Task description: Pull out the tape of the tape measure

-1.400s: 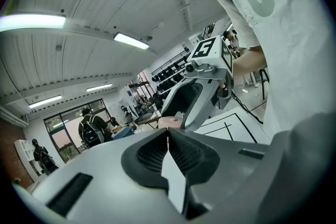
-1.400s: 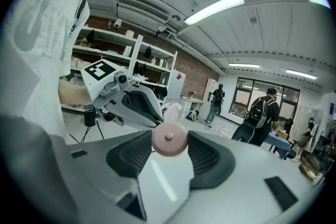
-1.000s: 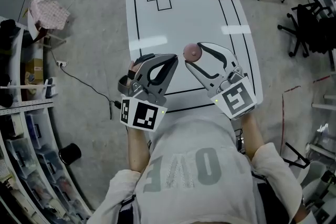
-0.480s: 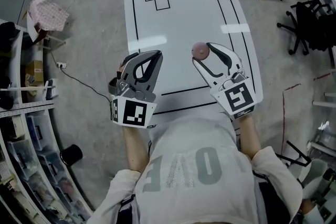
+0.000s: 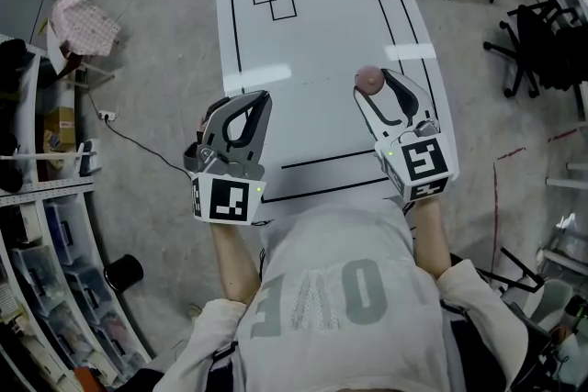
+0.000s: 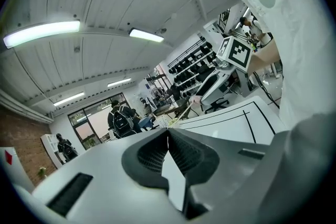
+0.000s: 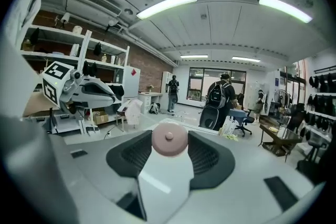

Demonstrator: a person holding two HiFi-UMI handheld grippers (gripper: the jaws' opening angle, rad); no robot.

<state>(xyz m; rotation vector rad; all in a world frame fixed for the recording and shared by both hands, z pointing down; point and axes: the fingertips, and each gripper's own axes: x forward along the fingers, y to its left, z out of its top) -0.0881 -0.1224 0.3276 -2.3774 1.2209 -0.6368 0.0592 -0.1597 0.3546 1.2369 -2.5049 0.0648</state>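
Right gripper view: right tool (image 7: 169, 150) is clamped on the round pink tape measure (image 5: 367, 80) over the white table's (image 5: 312, 41) right side, anchoring it. Left tool (image 6: 168, 136), pinched together on the thin tape (image 6: 181, 115), sits well left, presumably to stretch it out.

Left grey-and-white two-jaw gripper (image 5: 260, 99), jaws pressed together — empty, right matching gripper (image 5: 376, 85) well apart, clamped on a small round pink tape measure (image 5: 367, 78), both forearms forward
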